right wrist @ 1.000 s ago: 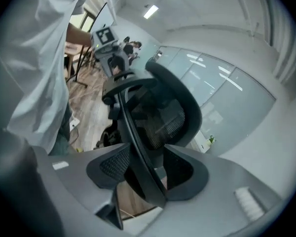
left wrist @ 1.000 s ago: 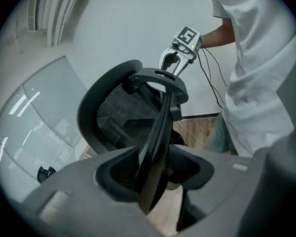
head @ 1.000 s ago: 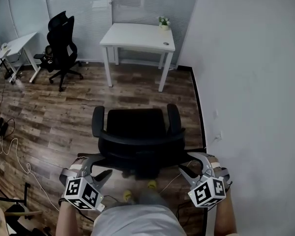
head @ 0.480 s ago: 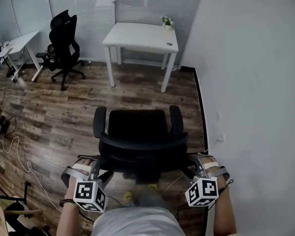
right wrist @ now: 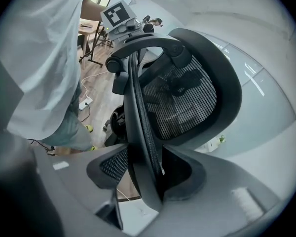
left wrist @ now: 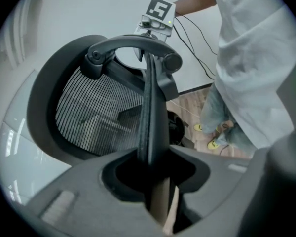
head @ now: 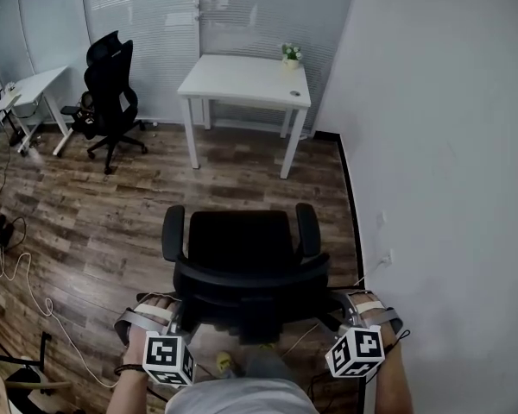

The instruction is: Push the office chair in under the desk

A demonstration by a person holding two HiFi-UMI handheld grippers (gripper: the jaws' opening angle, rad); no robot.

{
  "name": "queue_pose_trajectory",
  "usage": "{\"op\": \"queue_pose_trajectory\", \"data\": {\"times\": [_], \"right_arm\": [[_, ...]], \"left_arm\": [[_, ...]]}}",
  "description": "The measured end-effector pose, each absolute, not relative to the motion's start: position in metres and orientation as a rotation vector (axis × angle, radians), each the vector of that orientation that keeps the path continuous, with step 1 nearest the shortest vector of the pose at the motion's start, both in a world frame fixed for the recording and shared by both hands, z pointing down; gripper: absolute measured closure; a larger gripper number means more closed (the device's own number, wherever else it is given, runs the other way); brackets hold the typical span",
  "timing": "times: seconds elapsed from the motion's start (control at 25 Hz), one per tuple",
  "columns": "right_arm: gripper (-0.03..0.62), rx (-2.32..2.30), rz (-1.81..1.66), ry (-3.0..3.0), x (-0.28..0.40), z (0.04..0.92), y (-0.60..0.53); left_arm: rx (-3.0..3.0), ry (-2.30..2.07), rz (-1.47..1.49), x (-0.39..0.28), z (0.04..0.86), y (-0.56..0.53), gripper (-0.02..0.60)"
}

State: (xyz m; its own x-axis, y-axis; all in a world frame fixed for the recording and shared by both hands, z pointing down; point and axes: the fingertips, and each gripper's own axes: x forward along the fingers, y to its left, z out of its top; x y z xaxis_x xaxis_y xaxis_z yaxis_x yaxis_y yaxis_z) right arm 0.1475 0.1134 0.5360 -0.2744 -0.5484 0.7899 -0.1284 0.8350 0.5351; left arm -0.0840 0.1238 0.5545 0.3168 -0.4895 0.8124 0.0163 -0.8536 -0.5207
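Observation:
The black office chair (head: 240, 240) stands on the wood floor with its back to me, facing the white desk (head: 246, 80) by the far wall. My left gripper (head: 174, 307) is at the left edge of the mesh backrest (left wrist: 96, 107). Its jaws are closing and pinch the backrest rim (left wrist: 152, 132). My right gripper (head: 334, 305) is at the right edge, where the rim (right wrist: 138, 112) runs between jaws that stand wide. In the left gripper view the left gripper (left wrist: 157, 184) straddles the rim, and in the right gripper view the right gripper (right wrist: 149, 181) does the same.
A grey wall (head: 440, 145) runs close along the right of the chair and desk. A second black chair (head: 110, 80) and another white desk (head: 30, 84) stand at the far left. Cables (head: 26, 274) lie on the floor at the left. A small plant (head: 290, 53) sits on the desk.
Both grippers have moved in from beside the chair onto the two side edges of the backrest. The left jaws have narrowed onto the rim.

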Motion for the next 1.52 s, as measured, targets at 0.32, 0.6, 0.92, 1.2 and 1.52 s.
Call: {"op": "queue_pose_trajectory", "data": {"times": [0.32, 0.6, 0.92, 1.2, 1.52], "right_arm": [[0.390, 0.509, -0.432, -1.831, 0.143, 0.534, 0.100], [0.378, 0.541, -0.404, -1.826, 0.138, 0.533, 0.066], [0.376, 0.529, -0.354, -1.810, 0.122, 0.537, 0.031], [0.378, 0.523, -0.353, -1.821, 0.105, 0.537, 0.000], [0.376, 0.538, -0.332, -1.807, 0.100, 0.539, -0.051]], "left_arm": [[-2.167, 0.405, -1.540, -0.089, 0.553, 0.109, 0.460], [-2.144, 0.411, -1.531, -0.094, 0.550, 0.076, 0.466], [-2.147, 0.407, -1.532, -0.111, 0.551, 0.043, 0.463], [-2.147, 0.395, -1.525, -0.127, 0.551, 0.008, 0.462], [-2.112, 0.406, -1.486, -0.131, 0.551, -0.044, 0.465]]}}
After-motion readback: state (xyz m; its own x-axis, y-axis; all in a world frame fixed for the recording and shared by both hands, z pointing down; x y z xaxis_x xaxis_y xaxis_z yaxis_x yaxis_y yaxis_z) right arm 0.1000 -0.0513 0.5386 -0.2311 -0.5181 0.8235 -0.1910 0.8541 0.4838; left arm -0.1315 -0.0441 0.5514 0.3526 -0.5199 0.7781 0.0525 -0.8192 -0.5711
